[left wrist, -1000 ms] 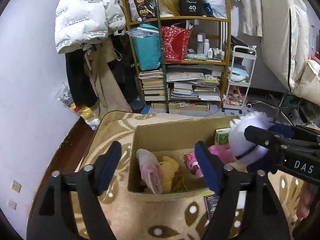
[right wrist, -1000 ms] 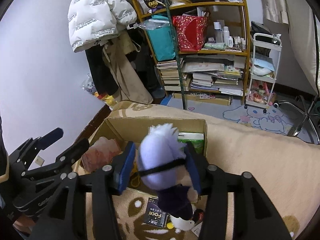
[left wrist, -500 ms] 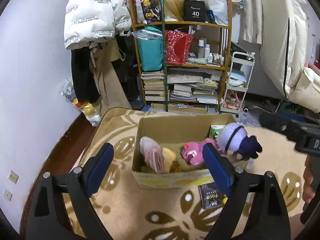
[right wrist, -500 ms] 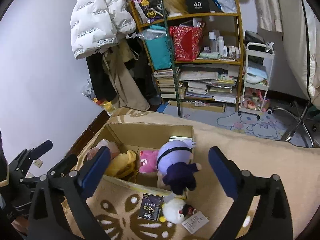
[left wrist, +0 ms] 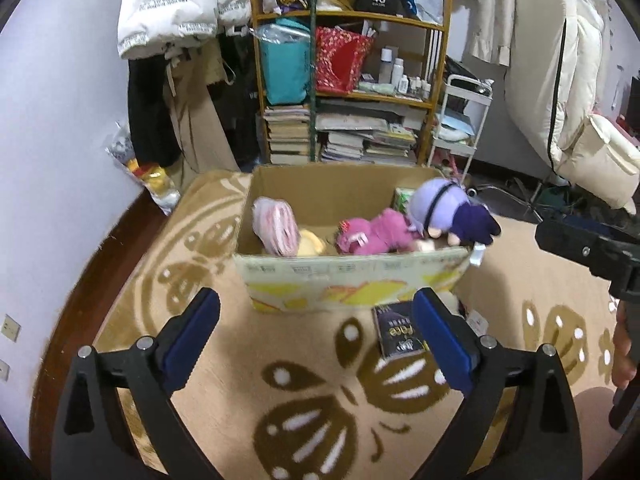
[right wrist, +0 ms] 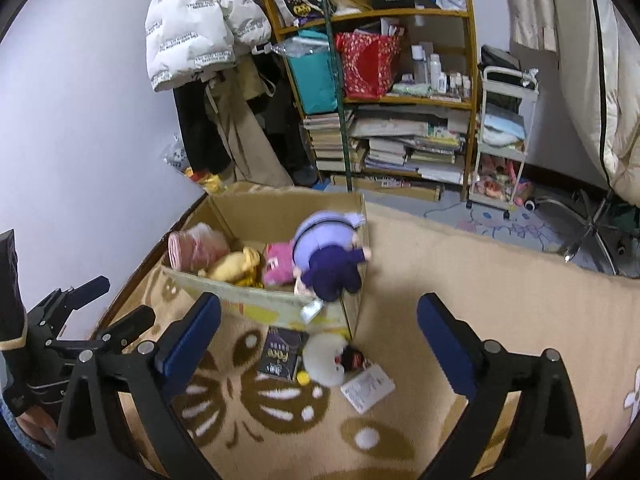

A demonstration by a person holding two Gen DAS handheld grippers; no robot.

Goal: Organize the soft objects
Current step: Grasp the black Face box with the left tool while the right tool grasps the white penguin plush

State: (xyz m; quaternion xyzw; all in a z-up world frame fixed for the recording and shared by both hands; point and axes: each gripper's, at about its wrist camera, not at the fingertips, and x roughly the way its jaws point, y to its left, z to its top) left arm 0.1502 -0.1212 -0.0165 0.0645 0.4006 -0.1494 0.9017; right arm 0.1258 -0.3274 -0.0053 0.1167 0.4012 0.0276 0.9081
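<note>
A cardboard box [left wrist: 352,276] [right wrist: 256,300] stands on the patterned rug. In it lie a purple-haired doll [left wrist: 448,212] [right wrist: 328,248] draped over the right corner, a pink plush [left wrist: 372,232] [right wrist: 278,266], a yellow plush [right wrist: 234,266] [left wrist: 310,242] and a pink striped roll [left wrist: 274,226] [right wrist: 192,246]. A white plush [right wrist: 326,358] lies on the rug in front of the box. My left gripper [left wrist: 316,332] is open and empty, in front of the box. My right gripper [right wrist: 318,334] is open and empty, above the white plush.
A black booklet [left wrist: 398,334] [right wrist: 280,356] and a paper tag [right wrist: 366,388] lie on the rug by the box. A cluttered bookshelf [left wrist: 352,92] [right wrist: 384,80], hanging coats [left wrist: 172,40] and a white cart [right wrist: 502,140] stand behind. A wall is at the left.
My right gripper opened and let go of the purple-haired doll, which now lies in the box's right corner. Both grippers have pulled back from the box.
</note>
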